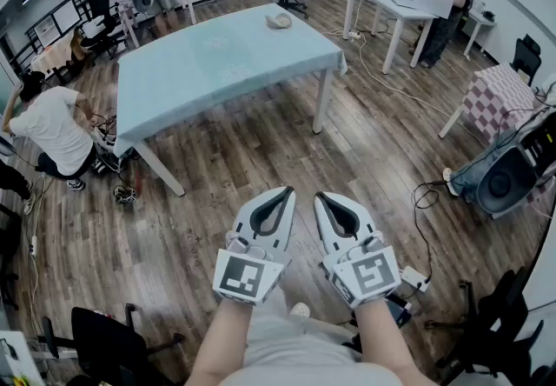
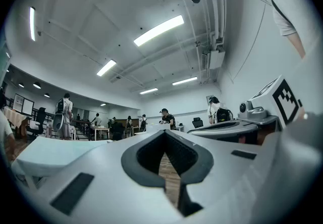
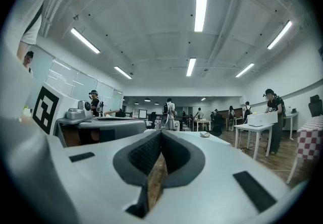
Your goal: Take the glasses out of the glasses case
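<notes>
- The left tool (image 1: 280, 195) and the right tool (image 1: 324, 199) were side by side at lower centre, each with its jaws pressed together on nothing.
- The glasses case (image 1: 279, 20) lay on the tabletop (image 1: 217, 63) at upper centre, well apart from both.

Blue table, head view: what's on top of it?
On the table lies one small pale thing near the far edge, likely the glasses case. What it holds cannot be seen; it is too small to tell whether it is open.
</notes>
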Motion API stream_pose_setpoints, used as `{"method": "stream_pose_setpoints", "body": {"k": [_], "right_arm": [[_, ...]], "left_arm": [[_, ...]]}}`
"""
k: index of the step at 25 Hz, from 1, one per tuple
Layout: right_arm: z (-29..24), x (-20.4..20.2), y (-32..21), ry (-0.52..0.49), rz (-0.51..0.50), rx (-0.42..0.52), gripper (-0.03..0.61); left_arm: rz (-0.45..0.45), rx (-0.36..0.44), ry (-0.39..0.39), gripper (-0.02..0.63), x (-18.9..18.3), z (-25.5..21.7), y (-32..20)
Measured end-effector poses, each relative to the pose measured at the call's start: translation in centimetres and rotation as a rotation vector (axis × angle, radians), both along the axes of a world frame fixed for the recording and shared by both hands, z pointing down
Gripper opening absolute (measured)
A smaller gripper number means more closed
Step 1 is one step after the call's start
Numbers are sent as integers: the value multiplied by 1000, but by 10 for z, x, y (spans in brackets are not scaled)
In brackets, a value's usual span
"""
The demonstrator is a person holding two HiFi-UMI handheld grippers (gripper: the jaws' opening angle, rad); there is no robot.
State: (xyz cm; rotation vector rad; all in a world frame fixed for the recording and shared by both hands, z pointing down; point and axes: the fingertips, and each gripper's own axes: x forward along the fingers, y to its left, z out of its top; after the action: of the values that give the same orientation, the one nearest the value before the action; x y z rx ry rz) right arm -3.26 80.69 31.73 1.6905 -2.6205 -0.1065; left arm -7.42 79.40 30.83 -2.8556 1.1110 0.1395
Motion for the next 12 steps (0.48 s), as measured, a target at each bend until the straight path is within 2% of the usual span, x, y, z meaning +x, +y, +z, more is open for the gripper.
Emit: {"method": "stream_pose_setpoints", "body": {"k": [7, 12], "right_arm": [[-8, 1, 15, 17, -1, 18, 6], [-12, 3, 8, 31, -16, 45, 6]], "left_arm": [[7, 20, 8, 8, 9, -9, 15], [12, 6, 2, 8, 12, -6, 5]]}}
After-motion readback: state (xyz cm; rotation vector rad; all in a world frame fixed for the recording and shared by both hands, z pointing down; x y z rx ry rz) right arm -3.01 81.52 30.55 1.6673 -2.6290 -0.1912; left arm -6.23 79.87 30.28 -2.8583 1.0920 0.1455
